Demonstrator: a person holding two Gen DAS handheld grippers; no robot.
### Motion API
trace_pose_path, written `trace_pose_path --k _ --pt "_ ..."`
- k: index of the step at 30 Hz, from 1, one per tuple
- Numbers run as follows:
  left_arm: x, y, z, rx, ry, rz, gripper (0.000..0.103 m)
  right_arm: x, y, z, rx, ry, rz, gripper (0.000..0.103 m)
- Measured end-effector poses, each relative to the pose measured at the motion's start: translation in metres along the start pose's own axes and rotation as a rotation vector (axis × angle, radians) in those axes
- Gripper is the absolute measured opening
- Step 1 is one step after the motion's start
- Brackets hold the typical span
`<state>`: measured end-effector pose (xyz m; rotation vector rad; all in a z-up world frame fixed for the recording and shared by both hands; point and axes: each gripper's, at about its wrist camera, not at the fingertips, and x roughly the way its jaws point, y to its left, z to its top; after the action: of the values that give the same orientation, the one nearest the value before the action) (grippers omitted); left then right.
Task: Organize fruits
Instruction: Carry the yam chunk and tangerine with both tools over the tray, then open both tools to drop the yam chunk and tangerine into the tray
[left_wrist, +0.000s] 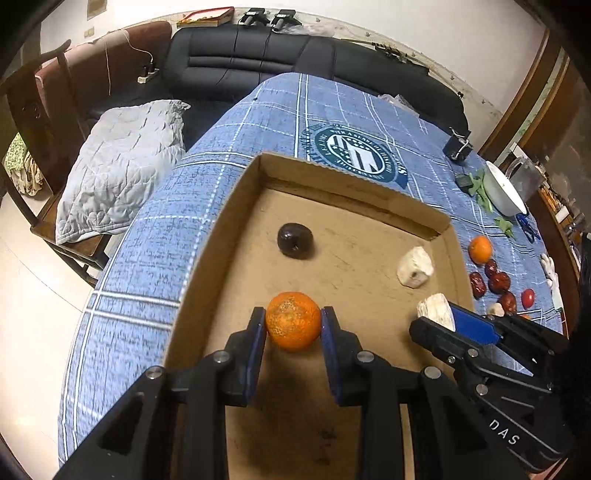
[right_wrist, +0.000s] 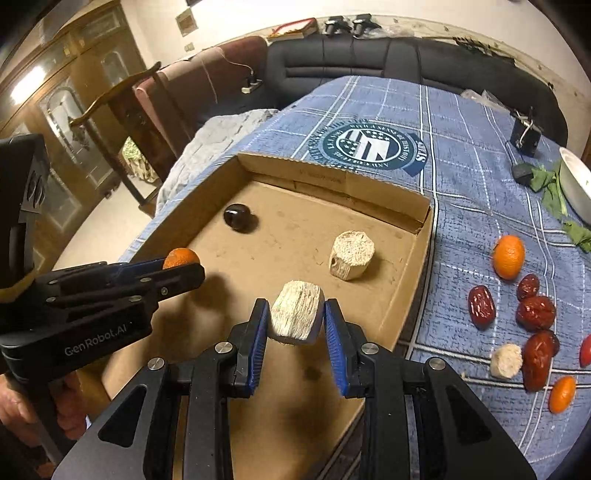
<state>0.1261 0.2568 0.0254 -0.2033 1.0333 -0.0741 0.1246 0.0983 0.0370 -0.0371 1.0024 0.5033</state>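
Observation:
My left gripper (left_wrist: 293, 325) is shut on an orange mandarin (left_wrist: 293, 320), held over the near part of a shallow cardboard box (left_wrist: 221, 236). My right gripper (right_wrist: 295, 319) is shut on a pale fibrous chunk (right_wrist: 297, 316), also over the box (right_wrist: 421, 258). On the box floor lie a dark round fruit (left_wrist: 294, 240) and a second pale chunk (left_wrist: 415, 266). In the right wrist view the left gripper (right_wrist: 183, 267) with its mandarin (right_wrist: 181, 257) comes in from the left. Right of the box, on the cloth, lie mandarins (right_wrist: 509, 256), red dates (right_wrist: 535, 312) and a small pale chunk (right_wrist: 506, 360).
The box sits on a table under a blue checked cloth (right_wrist: 461, 147). A white bowl (right_wrist: 576, 184) with green leaves stands at the far right. A small black object (right_wrist: 524, 138) lies beyond it. A black sofa (left_wrist: 258, 62) and a chair with a grey cushion (left_wrist: 122, 162) flank the table.

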Motion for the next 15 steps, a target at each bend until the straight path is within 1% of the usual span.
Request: trace_pose_path --k 5,8,15 --pt "0.009 0.005 0.004 -0.006 0.013 -0.004 0.032 0.012 -0.003 0.003 0.009 0.021 -0.02 0.029" --pt "0.011 0.003 0.004 0.009 0.012 -0.004 0.032 0.018 -0.004 0.003 0.014 0.028 -0.022 0.029" --pt "0.013 0.002 0.005 0.015 0.012 -0.001 0.032 0.025 0.0 0.006 0.004 0.028 -0.03 0.029"
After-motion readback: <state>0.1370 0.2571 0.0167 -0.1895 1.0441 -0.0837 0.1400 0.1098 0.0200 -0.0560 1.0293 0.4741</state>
